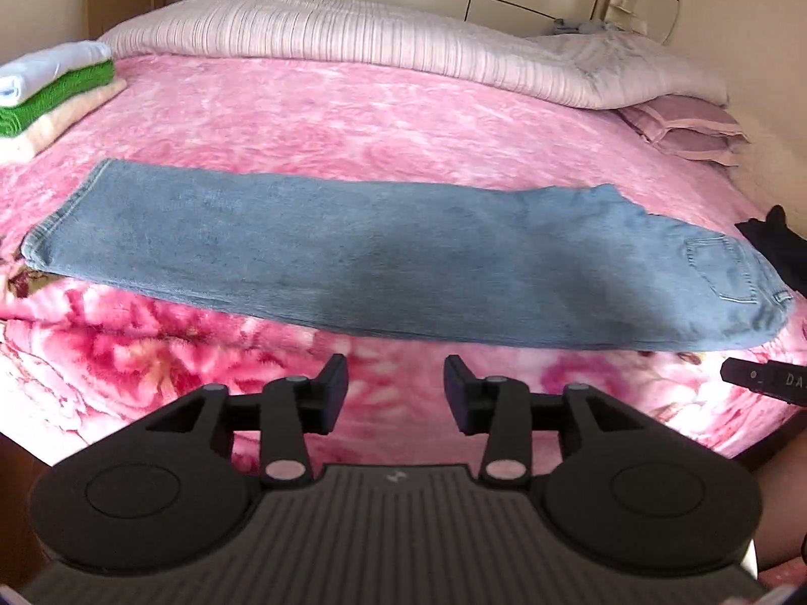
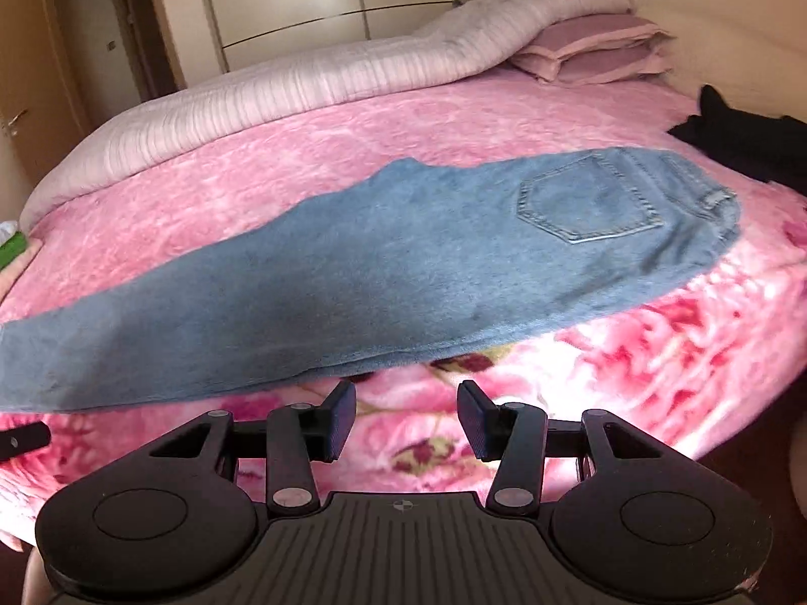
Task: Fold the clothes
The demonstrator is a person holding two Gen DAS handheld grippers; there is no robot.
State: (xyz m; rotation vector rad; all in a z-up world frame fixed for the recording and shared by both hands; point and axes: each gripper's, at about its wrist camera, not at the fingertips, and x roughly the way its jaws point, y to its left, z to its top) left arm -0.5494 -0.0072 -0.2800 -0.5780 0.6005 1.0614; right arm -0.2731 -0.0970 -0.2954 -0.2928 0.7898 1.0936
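Observation:
A pair of blue jeans [image 1: 383, 257] lies flat across the pink floral blanket [image 1: 353, 111], folded lengthwise, legs to the left and waist with a back pocket [image 1: 721, 272] to the right. In the right wrist view the same jeans [image 2: 403, 272] show the pocket [image 2: 585, 201] at upper right. My left gripper [image 1: 396, 383] hovers open just short of the jeans' near edge, nothing between its fingers. My right gripper [image 2: 406, 408] is open too, empty, near the jeans' front edge. The tip of the right gripper [image 1: 761, 383] shows at the right edge of the left wrist view.
A stack of folded clothes [image 1: 50, 91], white on green on cream, sits at the far left of the bed. A rolled pale quilt [image 1: 403, 45] and pillows [image 1: 691, 131] lie along the back. A dark garment [image 2: 746, 146] lies at the right. Wardrobe doors stand behind.

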